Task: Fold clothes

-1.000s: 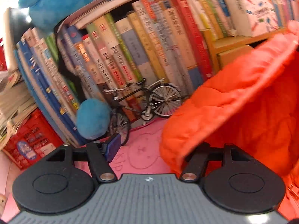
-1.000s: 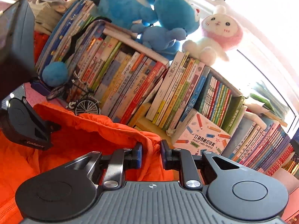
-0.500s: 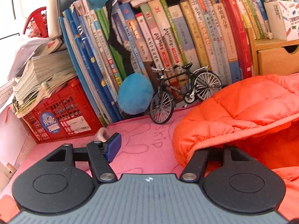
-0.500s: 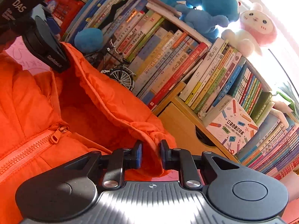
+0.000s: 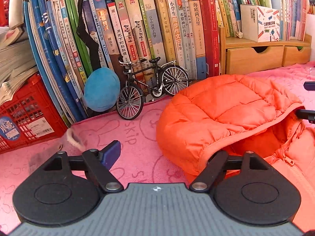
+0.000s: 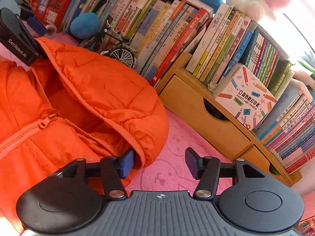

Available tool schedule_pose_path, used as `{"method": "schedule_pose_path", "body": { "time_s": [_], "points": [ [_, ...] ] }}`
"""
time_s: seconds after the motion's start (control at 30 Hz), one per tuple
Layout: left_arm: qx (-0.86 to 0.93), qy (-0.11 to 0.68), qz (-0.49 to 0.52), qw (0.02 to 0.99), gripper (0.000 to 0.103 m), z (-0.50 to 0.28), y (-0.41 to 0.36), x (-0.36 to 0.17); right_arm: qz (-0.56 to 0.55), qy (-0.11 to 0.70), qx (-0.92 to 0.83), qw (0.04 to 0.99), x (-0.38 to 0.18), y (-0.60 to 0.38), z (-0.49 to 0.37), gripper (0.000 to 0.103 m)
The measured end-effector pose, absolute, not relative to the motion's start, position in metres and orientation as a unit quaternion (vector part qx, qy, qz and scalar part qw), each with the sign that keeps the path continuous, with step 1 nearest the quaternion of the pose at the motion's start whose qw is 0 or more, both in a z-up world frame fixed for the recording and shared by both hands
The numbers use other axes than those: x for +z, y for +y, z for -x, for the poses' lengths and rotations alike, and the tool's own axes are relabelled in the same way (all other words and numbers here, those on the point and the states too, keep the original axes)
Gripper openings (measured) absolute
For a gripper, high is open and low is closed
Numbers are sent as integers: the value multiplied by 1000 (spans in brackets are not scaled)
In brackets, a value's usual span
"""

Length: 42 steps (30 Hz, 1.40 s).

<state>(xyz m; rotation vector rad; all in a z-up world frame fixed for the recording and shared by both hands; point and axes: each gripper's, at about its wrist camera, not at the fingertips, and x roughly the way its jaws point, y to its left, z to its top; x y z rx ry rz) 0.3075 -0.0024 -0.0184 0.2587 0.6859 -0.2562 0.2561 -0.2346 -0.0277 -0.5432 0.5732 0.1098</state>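
The orange jacket (image 5: 226, 116) lies on the pink cloth (image 5: 137, 137), hood toward the books. The left tool (image 5: 157, 153) stands wide open, its right finger hidden under the hood edge. Only the right wrist view shows the zipper (image 6: 47, 118); there the right tool (image 6: 159, 163) is open, its left pad (image 6: 128, 163) touching the hood rim.

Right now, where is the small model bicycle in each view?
Left wrist: model bicycle stands centre, before the books, left of the orange jacket.
Right wrist: upper left, behind the jacket hood.
Shared landmark: the blue plush ball beside it.
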Motion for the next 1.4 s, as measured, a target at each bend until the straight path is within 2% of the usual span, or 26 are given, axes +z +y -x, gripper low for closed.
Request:
{"method": "schedule_pose_path", "body": {
  "time_s": [0.13,0.2,0.27,0.33,0.6,0.7,0.9,1.13,1.27,1.4],
  "points": [
    [-172,333,-112,920,80,-303,11,-7,206,291,109,928,-10,-246,-251,60],
    [-192,331,-119,916,81,-297,18,-4,176,297,136,929,-1,-252,-249,75],
    [-223,322,-126,911,81,-290,23,-1,151,301,158,928,5,-257,-246,78],
    [-237,314,-131,910,89,-288,23,-2,145,295,159,931,7,-259,-244,78],
    [-135,388,-125,903,89,-323,-7,-38,10,236,136,962,22,-251,-268,77],
    [-122,389,-125,905,90,-318,-5,-43,13,244,123,962,15,-223,-291,62],
    [-165,359,-145,907,90,-293,13,-31,80,313,68,944,-33,-194,-316,53],
    [-294,316,-107,896,90,-271,19,-3,120,307,40,943,-47,-182,-310,55],
    [-184,338,-167,908,91,-274,7,-3,134,300,5,944,-48,-179,-309,58],
    [-137,344,-133,919,90,-273,6,4,148,293,-29,944,-49,-175,-309,59]
  ]
}}
